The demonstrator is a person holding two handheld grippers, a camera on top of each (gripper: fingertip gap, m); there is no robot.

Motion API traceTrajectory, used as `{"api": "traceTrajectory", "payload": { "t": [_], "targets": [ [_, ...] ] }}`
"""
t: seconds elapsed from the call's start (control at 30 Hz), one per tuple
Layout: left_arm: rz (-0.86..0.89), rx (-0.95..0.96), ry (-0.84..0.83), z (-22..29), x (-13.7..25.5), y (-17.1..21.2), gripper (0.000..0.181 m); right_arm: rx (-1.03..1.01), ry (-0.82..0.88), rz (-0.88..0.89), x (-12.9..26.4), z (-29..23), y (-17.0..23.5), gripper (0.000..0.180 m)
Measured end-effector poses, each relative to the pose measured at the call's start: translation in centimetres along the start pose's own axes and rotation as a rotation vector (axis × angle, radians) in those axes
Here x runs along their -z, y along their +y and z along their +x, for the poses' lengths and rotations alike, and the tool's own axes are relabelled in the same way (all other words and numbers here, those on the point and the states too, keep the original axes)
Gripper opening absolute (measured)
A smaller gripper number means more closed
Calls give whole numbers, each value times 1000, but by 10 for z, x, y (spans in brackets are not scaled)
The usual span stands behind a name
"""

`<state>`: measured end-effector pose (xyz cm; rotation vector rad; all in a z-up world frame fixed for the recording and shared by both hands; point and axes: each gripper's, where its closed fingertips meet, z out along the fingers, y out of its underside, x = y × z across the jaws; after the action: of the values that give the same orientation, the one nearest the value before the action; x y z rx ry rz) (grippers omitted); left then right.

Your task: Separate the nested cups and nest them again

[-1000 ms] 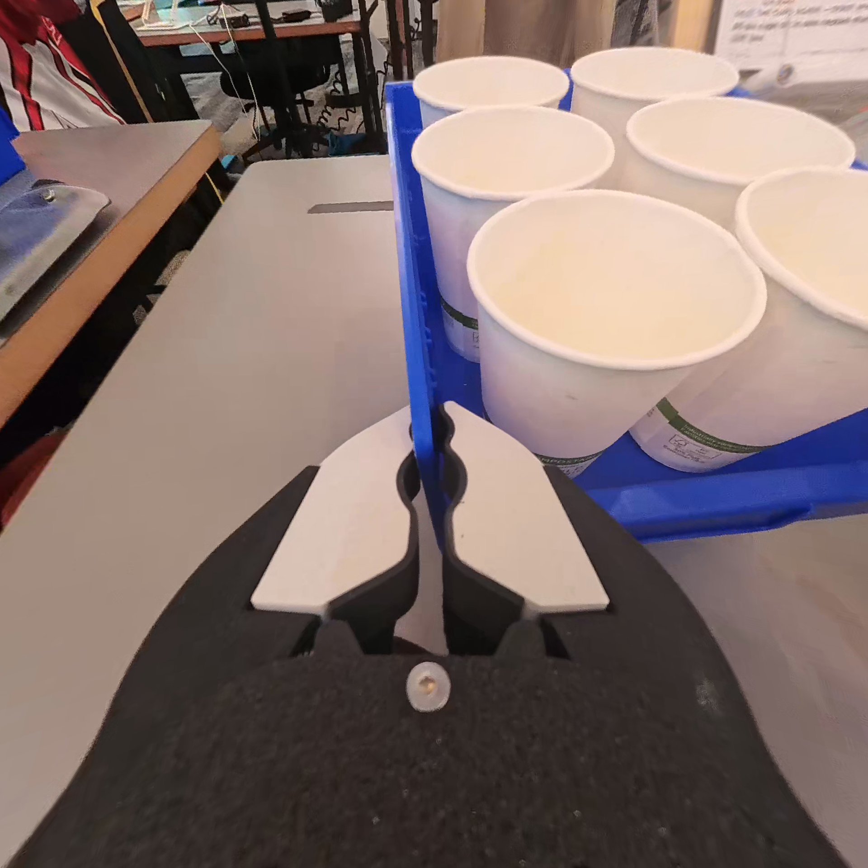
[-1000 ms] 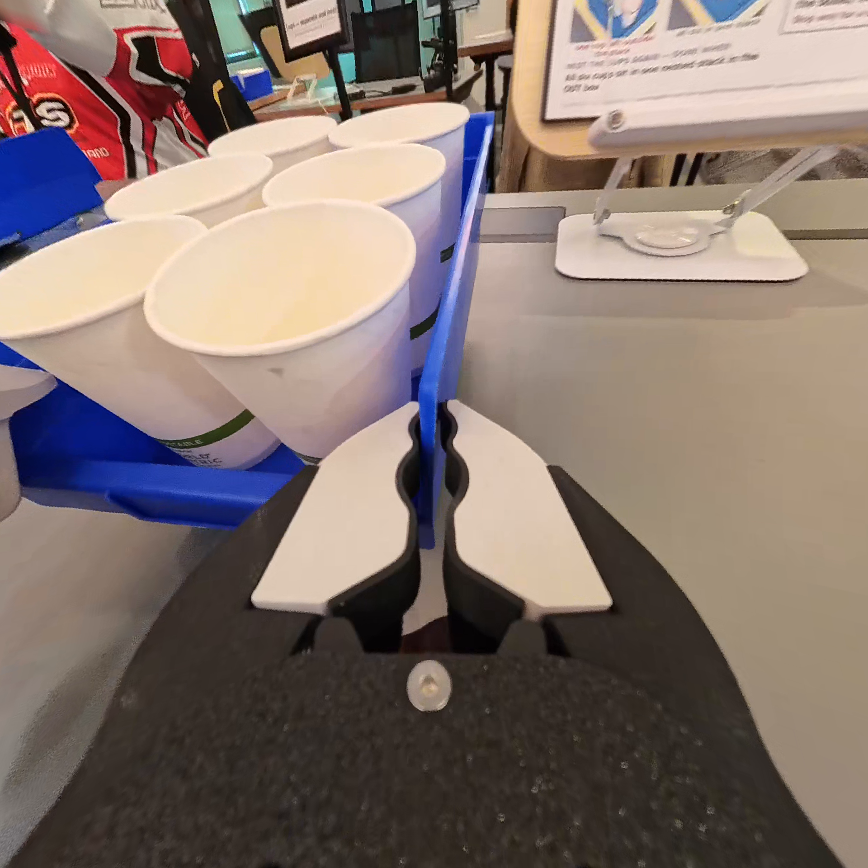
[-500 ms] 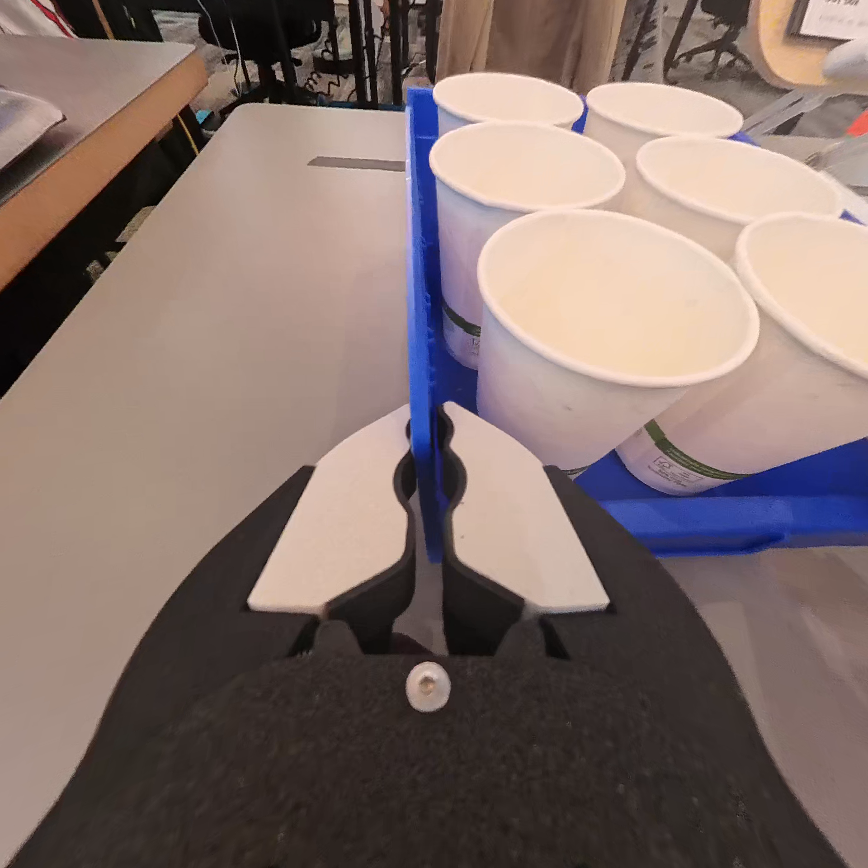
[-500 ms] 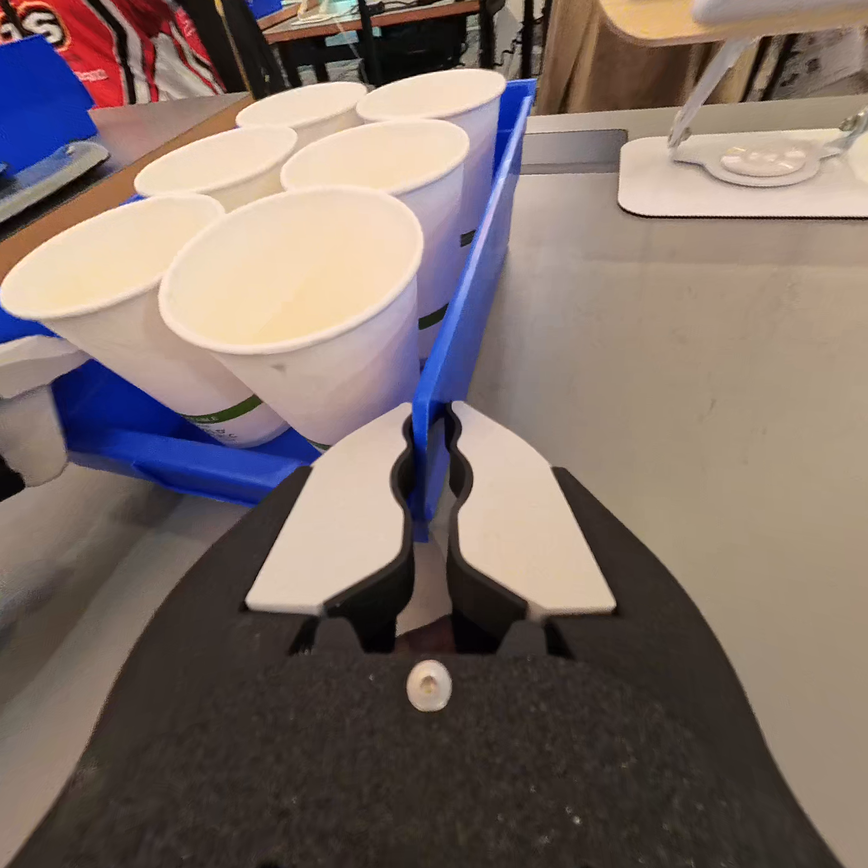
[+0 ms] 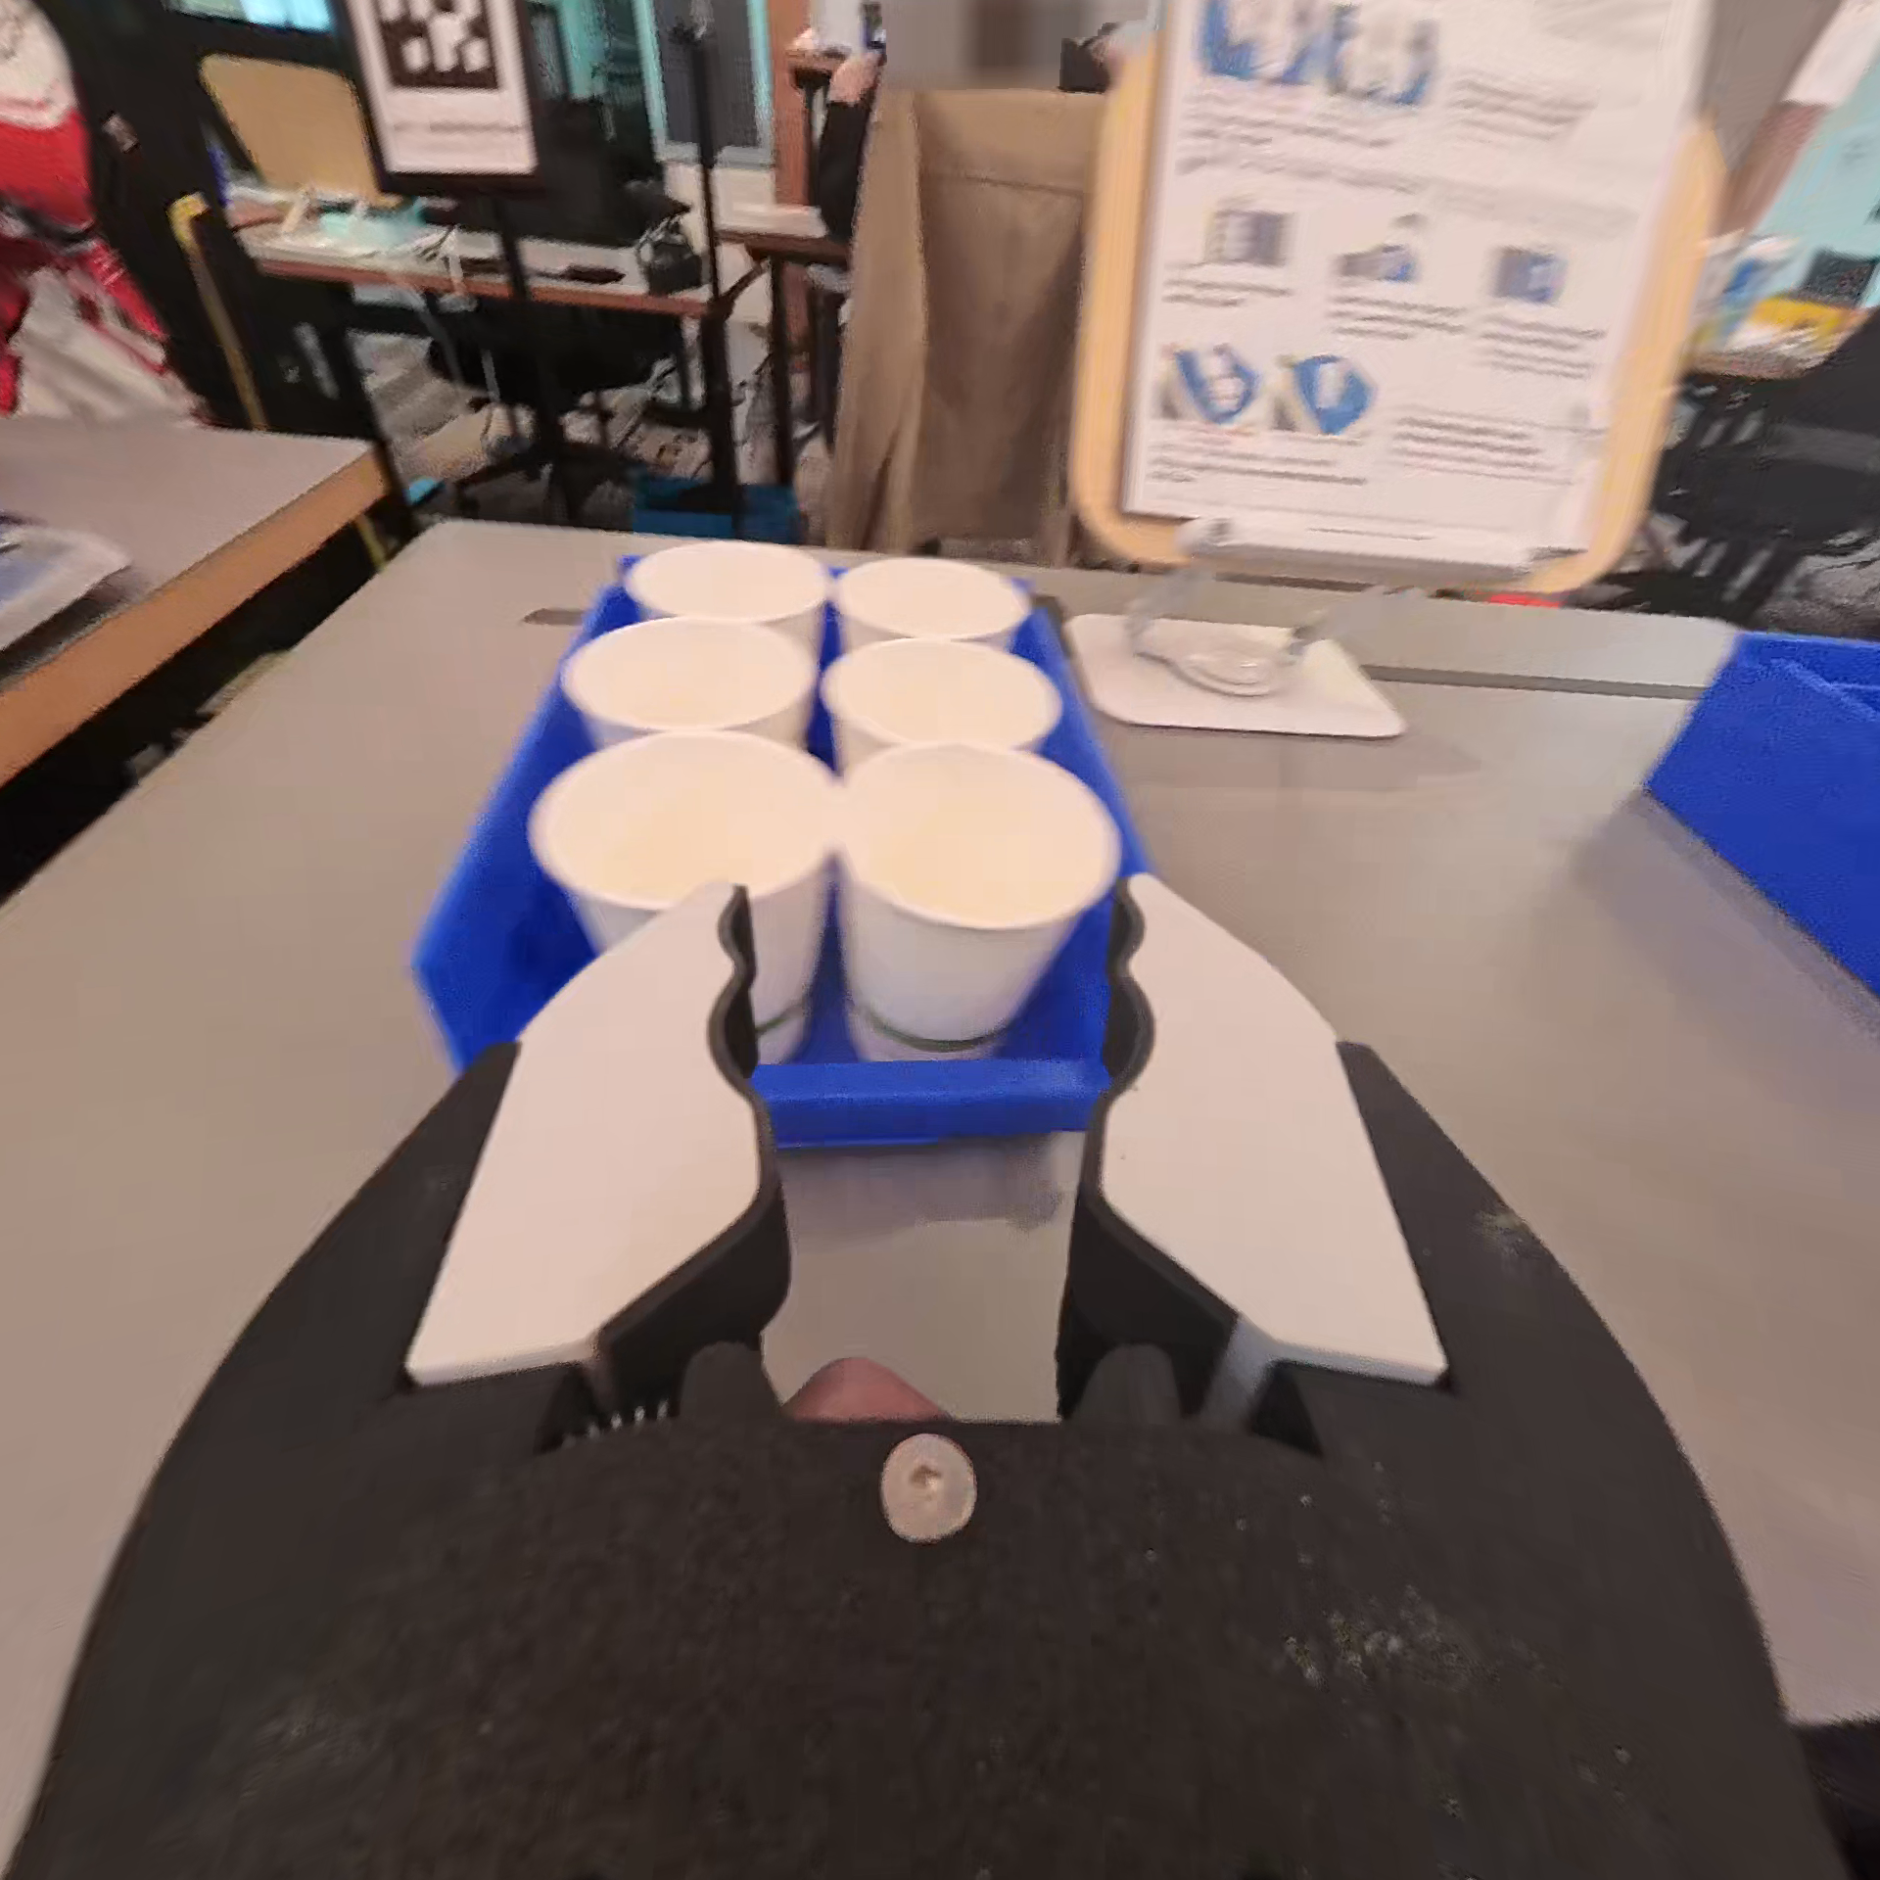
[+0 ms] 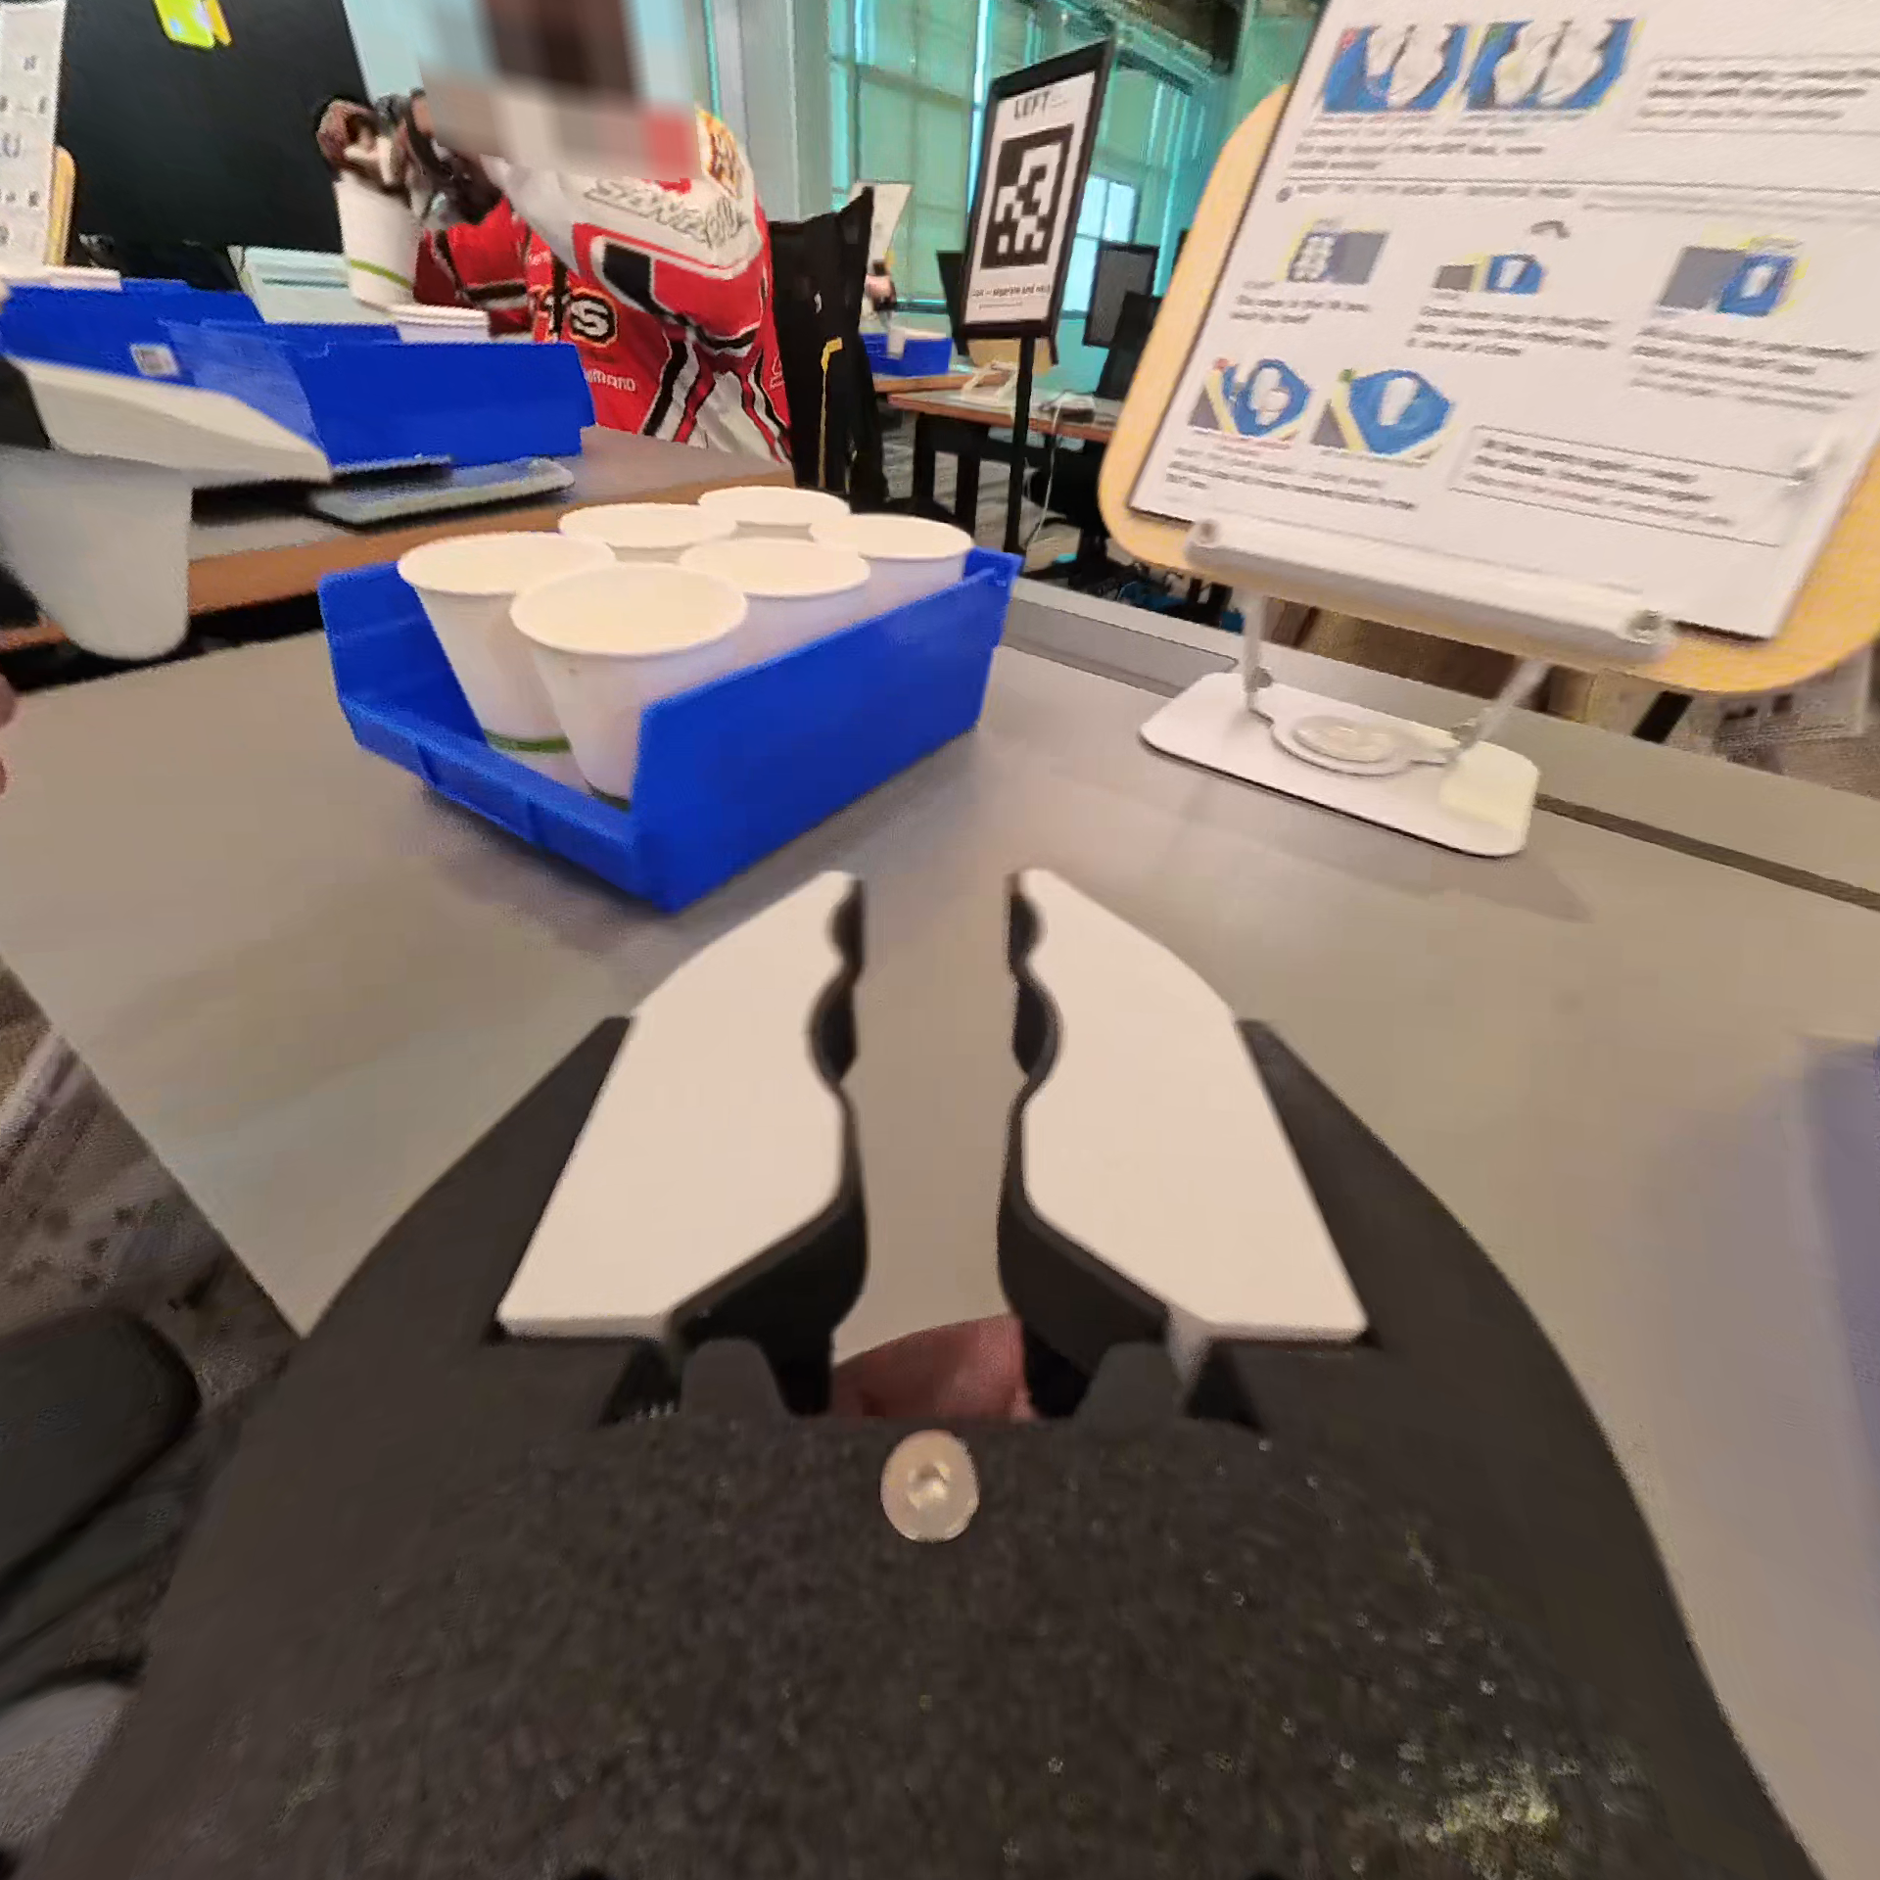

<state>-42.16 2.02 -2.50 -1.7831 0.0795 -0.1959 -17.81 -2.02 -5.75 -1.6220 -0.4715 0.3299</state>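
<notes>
Both tools had released the bin's [image 5: 921, 1104] side walls and drawn back; the left tool [image 5: 928, 916] gaped wide, the right tool [image 6: 934, 895] stood part open, both empty. Six cups [image 5: 972, 875] stood separately in the bin on the table [image 5: 254, 1017]. Nesting probably followed: grip one cup below its rim, squeezing lightly.

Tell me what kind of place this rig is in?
Probably a data-collection lab or workshop. A grey table carries a blue plastic bin of white paper cups, a clipboard-style instruction board on a stand, and a black-and-white marker sign behind.
</notes>
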Motion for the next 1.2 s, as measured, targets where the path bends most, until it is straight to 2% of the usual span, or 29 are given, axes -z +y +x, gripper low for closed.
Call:
{"api": "traceTrajectory", "payload": {
  "t": [0.03,0.1,0.2,0.3,0.4,0.47,0.53,0.9,1.2],
  "targets": [
    [19,-8,22,24,3,2,59,5,-6,-10,14,15,6,16],
    [14,-29,72,73,3,15,59,-3,9,-29,40,47,16,17],
    [-48,-70,147,138,-2,51,67,-19,51,-54,71,91,31,35],
    [-54,-72,129,165,-6,84,66,-49,44,-74,97,117,49,40],
    [-74,-51,133,177,-2,112,65,-77,15,-104,117,123,67,49],
    [-71,-58,160,183,1,118,64,-121,28,-105,129,127,78,49],
    [-81,-84,164,185,2,122,64,-177,12,-138,135,127,87,59],
    [-98,-102,152,177,1,123,69,-120,117,-191,137,145,91,86],
    [-104,-104,129,168,-1,123,68,-121,129,-149,138,150,88,81]
  ]
}}
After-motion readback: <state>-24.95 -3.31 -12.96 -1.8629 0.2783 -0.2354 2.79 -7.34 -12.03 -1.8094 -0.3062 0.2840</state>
